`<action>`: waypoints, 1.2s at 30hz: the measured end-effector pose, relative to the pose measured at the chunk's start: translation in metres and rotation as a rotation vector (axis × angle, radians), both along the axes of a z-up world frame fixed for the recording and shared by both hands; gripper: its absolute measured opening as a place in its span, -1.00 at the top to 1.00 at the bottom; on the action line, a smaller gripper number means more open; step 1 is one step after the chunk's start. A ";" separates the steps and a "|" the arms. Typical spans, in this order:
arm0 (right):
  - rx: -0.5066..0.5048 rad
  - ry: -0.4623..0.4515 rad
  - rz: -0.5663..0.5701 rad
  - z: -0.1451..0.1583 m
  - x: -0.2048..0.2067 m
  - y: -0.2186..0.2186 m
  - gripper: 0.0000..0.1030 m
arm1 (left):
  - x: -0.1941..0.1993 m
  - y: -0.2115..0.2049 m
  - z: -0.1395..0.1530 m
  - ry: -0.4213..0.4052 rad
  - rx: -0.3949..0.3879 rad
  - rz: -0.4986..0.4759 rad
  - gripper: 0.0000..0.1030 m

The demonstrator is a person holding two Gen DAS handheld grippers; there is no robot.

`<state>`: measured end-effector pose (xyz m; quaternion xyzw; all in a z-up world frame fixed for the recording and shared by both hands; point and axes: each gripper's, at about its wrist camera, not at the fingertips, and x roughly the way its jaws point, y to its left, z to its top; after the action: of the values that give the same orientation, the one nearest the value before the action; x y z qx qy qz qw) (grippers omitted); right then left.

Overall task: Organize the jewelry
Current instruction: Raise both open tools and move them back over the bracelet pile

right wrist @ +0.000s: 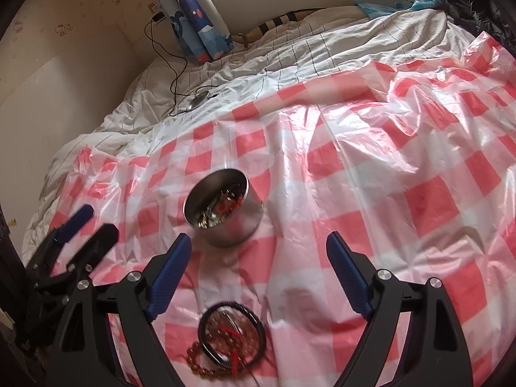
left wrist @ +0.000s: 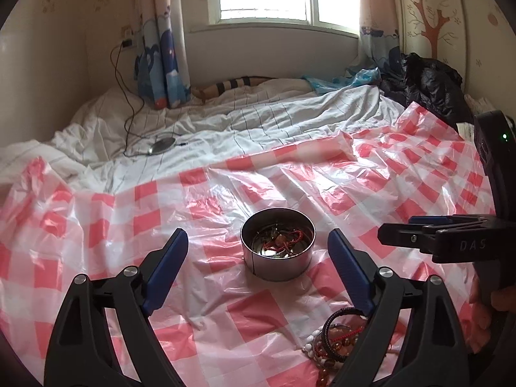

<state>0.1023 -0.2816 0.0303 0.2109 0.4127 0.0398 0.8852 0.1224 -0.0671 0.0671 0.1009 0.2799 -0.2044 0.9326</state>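
A round metal tin (left wrist: 278, 244) holding red cords and beads stands on a red-and-white checked plastic sheet (left wrist: 122, 213); it also shows in the right wrist view (right wrist: 225, 207). A pile of bracelets (left wrist: 335, 338), black, amber and white beads, lies near the front; in the right wrist view the pile (right wrist: 230, 338) lies between the fingers near the camera. My left gripper (left wrist: 258, 242) is open and empty, just short of the tin. My right gripper (right wrist: 258, 248) is open and empty above the pile. The right gripper shows at the right in the left view (left wrist: 400, 229).
The sheet covers a bed with a rumpled white striped duvet (left wrist: 225, 122). A black cable and a small round device (left wrist: 163, 144) lie on the duvet at the back left. A black jacket (left wrist: 432, 84) and blue bag sit at the back right.
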 end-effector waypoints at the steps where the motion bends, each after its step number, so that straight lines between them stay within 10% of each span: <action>1: -0.005 0.005 -0.001 -0.001 -0.004 -0.001 -0.60 | -0.006 -0.002 0.001 -0.013 0.015 -0.005 -0.65; 18: -0.131 0.056 0.074 -0.020 -0.038 -0.008 -0.71 | -0.039 -0.023 -0.031 -0.017 0.192 -0.106 -0.66; 36: -0.160 0.104 0.097 -0.030 -0.041 -0.004 -0.78 | 0.013 0.009 -0.076 0.595 -0.350 -0.238 -0.65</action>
<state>0.0610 -0.2858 -0.0001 0.1210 0.4696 0.0383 0.8737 0.1354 -0.0583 -0.0091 -0.0922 0.4860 -0.3766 0.7833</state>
